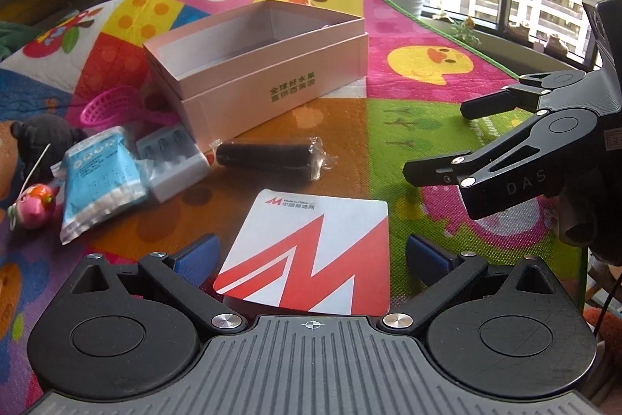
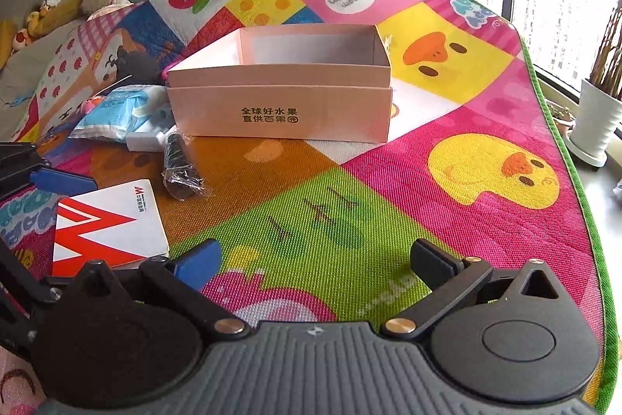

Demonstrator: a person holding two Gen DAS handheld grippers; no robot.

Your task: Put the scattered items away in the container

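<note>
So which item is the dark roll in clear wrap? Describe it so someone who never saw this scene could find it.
Start at the open pink box standing on the colourful play mat. Just in front of its printed side, on the orange patch, lies the dark roll, on its side. Unlike the flat red-and-white card nearer the camera and the blue packet to its left, it is a black cylinder in crinkled clear plastic.

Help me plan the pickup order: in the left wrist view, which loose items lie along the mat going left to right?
Pink round toy → blue packet → white tray → black wrapped roll → red-and-white card → right tongs, hovering open.
</note>
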